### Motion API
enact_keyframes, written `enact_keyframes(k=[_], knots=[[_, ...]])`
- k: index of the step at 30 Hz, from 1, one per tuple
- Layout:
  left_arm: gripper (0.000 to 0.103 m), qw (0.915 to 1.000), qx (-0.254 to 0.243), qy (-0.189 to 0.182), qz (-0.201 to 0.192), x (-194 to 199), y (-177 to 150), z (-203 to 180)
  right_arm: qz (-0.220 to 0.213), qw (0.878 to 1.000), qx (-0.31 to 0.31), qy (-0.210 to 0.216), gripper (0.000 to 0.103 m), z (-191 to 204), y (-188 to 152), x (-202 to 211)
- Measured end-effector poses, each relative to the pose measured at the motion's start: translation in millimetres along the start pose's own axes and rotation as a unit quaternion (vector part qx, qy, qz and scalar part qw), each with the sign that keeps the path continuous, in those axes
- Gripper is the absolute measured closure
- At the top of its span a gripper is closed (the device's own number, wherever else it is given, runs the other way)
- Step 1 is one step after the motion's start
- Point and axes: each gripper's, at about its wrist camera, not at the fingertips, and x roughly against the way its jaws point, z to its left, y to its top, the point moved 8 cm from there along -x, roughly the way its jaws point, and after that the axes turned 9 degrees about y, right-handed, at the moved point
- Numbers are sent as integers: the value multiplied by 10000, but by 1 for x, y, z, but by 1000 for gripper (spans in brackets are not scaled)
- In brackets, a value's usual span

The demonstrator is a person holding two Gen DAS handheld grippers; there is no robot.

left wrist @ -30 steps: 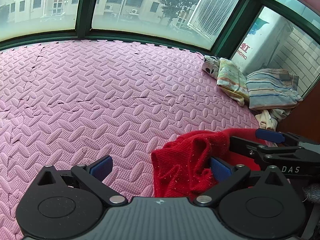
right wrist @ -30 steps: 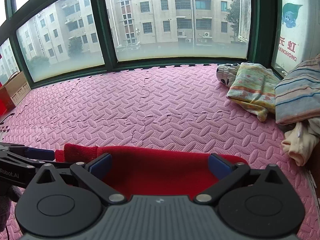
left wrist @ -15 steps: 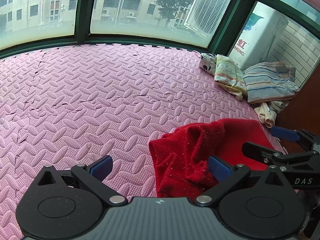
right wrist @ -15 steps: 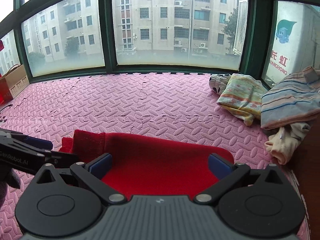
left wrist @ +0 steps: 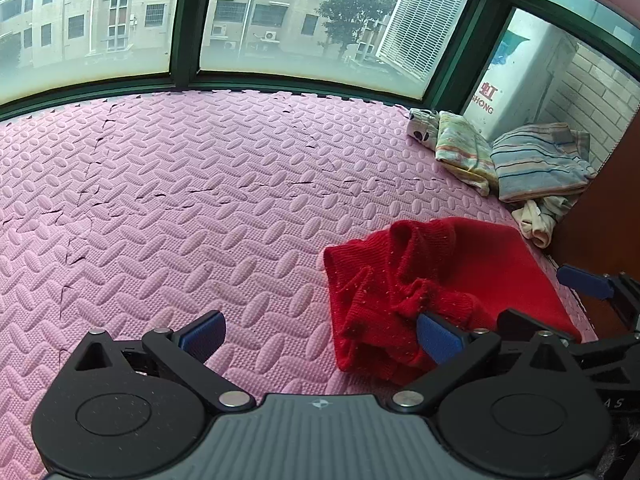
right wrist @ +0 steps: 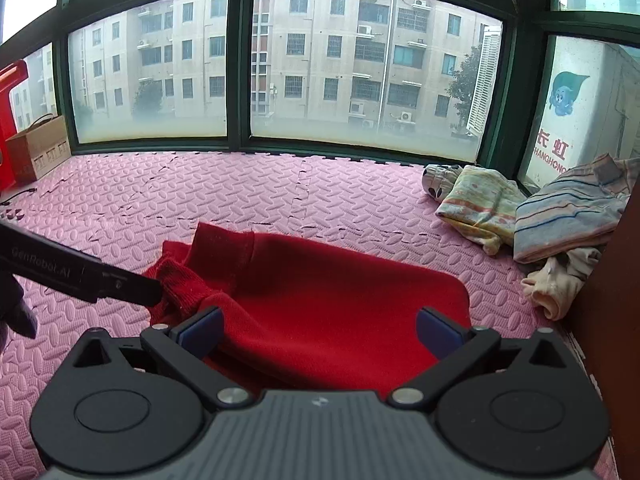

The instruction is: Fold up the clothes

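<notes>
a red knitted sweater (left wrist: 448, 284) is seen lying on the pink interlocking foam floor mat (left wrist: 200, 208), partly flat and partly bunched. the left gripper (left wrist: 320, 334) is held with its blue-padded jaws spread wide and nothing between them; the bunched edge of the sweater lies ahead and to its right, just at the right finger's pad (left wrist: 438, 338). the right gripper (right wrist: 318, 332) is likewise held wide open, gripping nothing, with the flat part of the sweater spread directly ahead of and below its fingers. a heap of striped and patterned folded clothes (right wrist: 532, 216) is seen far ahead to the right of both tools, near the green-framed window (right wrist: 240, 72). a brown cardboard box (right wrist: 38, 148) is seen far ahead to the left of the right gripper.
</notes>
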Motion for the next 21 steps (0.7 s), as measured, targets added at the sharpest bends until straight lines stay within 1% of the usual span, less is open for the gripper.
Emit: enact_keyframes(k=[3, 9, 11, 12, 13, 14, 15, 16, 19, 20, 21], knots=[[0, 9999, 88, 61, -49, 2, 3, 7, 54, 9999, -59, 94, 0, 5, 0, -9], [0, 9994, 262, 176, -152, 6, 8, 20, 172, 9986, 288, 411, 0, 27, -7, -11], [3, 9991, 254, 8, -333, 13, 17, 15, 150, 9974, 363, 600, 0, 35, -8, -7], [6, 9988, 244, -79, -422, 16, 21, 13, 131, 9968, 416, 672, 0, 39, -9, -5], [13, 9985, 148, -213, -486, 19, 25, 7, 112, 9961, 469, 743, 1, 43, -10, -2], [16, 9981, -36, -297, -544, 19, 29, -3, 98, 9953, 535, 800, 3, 47, -10, 0], [23, 9972, -219, -381, -601, 20, 34, -12, 102, 9946, 649, 799, 10, 51, -11, 1], [28, 9959, -402, -465, -659, 20, 38, -22, 114, 9938, 770, 797, 13, 55, -12, 2], [36, 9895, -946, -715, -821, 21, 50, -50, 120, 9897, 1146, 853, 20, 65, -15, 2], [36, 9883, -1061, -781, -765, 16, 51, -58, 141, 9884, 1253, 846, 22, 67, -16, 2], [36, 9869, -1176, -846, -709, 12, 53, -65, 147, 9874, 1332, 846, 30, 68, -16, 1]])
